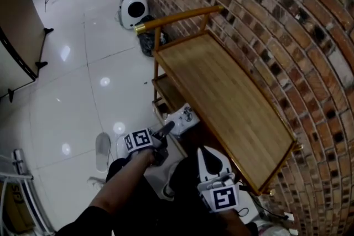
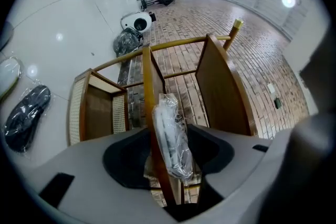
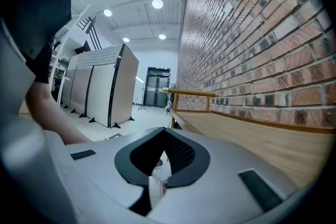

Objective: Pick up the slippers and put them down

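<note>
White slipper (image 2: 170, 136), sealed in clear plastic, stands edge-on between the jaws of the left tool (image 2: 170, 150). Both pads press its sides, jaws closed only as far as the slipper's thickness. Behind it runs a wooden upright of the bench (image 2: 220, 86).

Head view: same slipper (image 1: 183, 119) is held out from the left tool (image 1: 166, 130), over the edge of the lower shelf, below the bench top (image 1: 221, 85). Whether it touches the shelf cannot be told.

Right tool (image 3: 163, 165): jaws drawn almost together, a thin strip of clear wrap (image 3: 156, 189) pinched at their base. What the wrap belongs to is out of sight. In the head view the right tool (image 1: 210, 157) hangs near the bench's front edge, marker cube toward the camera. The bench top (image 3: 252, 136) runs off to its right, bare wood with a round rail at the far end.

On the floor (image 1: 72, 91), glossy white tile:
- pale slipper (image 1: 102, 151), flat, left of the left tool
- black slipper (image 2: 26, 115), in clear plastic, apart from the bench

Brick wall (image 1: 287, 19) backs the bench along its whole length. Beyond the far end a dark bag (image 1: 146, 42) lies against the wall, then a round white appliance (image 1: 133, 9).
</note>
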{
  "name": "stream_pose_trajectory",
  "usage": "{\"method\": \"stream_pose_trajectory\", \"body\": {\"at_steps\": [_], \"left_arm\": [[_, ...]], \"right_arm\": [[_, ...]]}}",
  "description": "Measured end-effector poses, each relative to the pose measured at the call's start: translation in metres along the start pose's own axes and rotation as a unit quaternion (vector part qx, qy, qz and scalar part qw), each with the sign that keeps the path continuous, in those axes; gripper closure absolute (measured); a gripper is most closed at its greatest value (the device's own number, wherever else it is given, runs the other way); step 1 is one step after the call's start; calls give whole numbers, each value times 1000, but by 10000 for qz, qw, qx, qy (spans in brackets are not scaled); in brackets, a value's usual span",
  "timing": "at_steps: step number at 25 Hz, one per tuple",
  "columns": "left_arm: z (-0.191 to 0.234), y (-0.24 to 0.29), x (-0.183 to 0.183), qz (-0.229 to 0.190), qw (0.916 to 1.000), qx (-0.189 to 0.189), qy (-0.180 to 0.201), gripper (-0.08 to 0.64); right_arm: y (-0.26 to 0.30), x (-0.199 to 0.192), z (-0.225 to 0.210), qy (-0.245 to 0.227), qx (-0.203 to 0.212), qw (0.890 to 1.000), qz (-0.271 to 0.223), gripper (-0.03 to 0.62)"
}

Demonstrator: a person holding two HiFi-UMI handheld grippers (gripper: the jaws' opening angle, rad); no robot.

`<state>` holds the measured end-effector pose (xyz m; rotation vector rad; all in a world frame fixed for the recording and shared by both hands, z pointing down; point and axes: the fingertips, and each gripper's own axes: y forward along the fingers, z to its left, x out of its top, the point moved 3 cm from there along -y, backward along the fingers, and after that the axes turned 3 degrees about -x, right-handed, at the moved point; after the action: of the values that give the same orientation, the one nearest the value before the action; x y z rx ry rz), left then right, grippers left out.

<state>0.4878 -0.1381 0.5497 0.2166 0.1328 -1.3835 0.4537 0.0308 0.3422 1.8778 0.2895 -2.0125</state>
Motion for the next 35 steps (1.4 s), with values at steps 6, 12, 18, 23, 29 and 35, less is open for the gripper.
{"method": "stream_pose_trajectory", "body": {"at_steps": [6,12,18,23,29,35], "left_arm": [[4,5,4,-126,9999,-29,43,473],[-18,-6,8,-191,9992,-313,176,482],[-33,-61,37,-782,9953,-467,328,483],[-38,-125,51,-1294,9895,-172,620,483],[-52,-206,58,-2014,9769,-195,694,483],[-73,-293,66,-2877,9542,-195,803,485]], "right_arm": [[-1,-4,7,1,73,10000,32,584],[-3,-8,4,130,17,9999,61,584],[-1,4,18,169,158,9996,-158,584],[-6,15,23,161,258,9990,-315,584],[-8,39,43,40,537,9965,-636,584],[-5,60,81,-48,1003,9908,-910,584]]}}
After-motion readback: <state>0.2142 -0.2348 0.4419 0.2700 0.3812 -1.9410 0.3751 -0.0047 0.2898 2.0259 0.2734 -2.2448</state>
